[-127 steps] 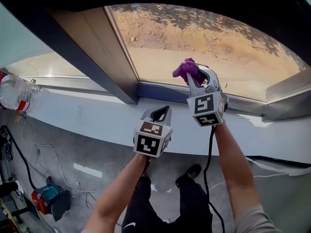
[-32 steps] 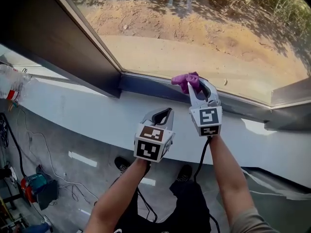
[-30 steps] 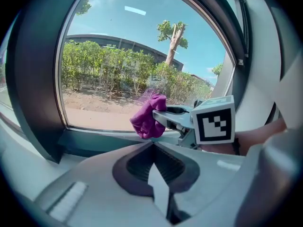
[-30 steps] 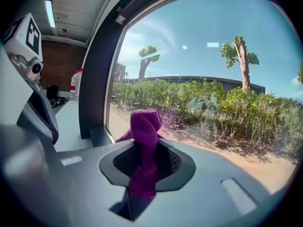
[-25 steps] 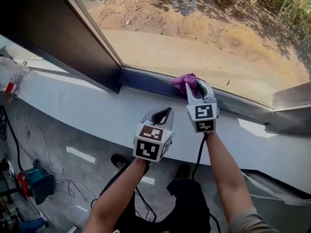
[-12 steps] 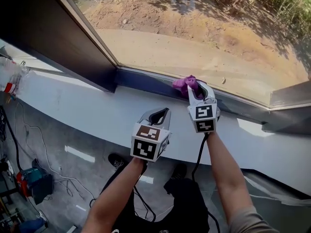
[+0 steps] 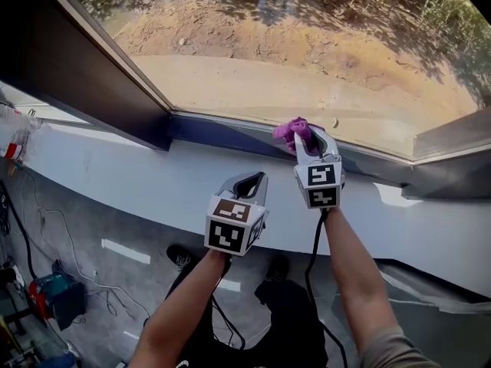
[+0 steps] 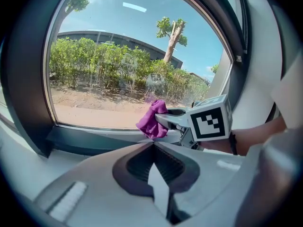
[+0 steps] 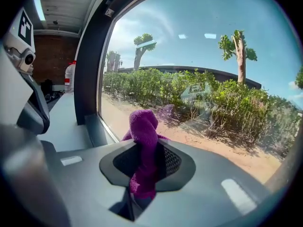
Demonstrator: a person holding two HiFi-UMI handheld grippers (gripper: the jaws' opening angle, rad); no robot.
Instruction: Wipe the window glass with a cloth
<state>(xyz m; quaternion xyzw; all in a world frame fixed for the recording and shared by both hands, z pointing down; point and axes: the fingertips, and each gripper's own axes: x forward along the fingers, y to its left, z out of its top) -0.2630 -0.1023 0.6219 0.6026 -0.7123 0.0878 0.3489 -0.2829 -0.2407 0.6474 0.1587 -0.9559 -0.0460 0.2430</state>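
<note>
A purple cloth (image 7: 295, 133) (image 9: 142, 145) (image 8: 152, 119) is bunched between the jaws of my right gripper (image 7: 308, 139) (image 9: 144, 126), which is shut on it. The cloth sits at the bottom edge of the window glass (image 7: 291, 60) (image 9: 203, 79), just above the dark lower frame (image 7: 230, 133); whether it touches the glass I cannot tell. My left gripper (image 7: 247, 181) (image 8: 154, 148) hangs over the white sill (image 7: 153, 182), lower and to the left of the right one, shut with nothing in it.
A dark vertical window post (image 7: 84, 75) stands at the left. A plastic bottle (image 7: 17, 136) lies on the sill's far left end. Below are grey floor, cables and a teal tool (image 7: 50, 297). A grey frame section (image 7: 453, 140) closes the right side.
Over five seconds the right gripper with the cloth has stayed low along the glass's bottom edge, shifting only a little. The left gripper has kept its place over the sill. The head view tilted.
</note>
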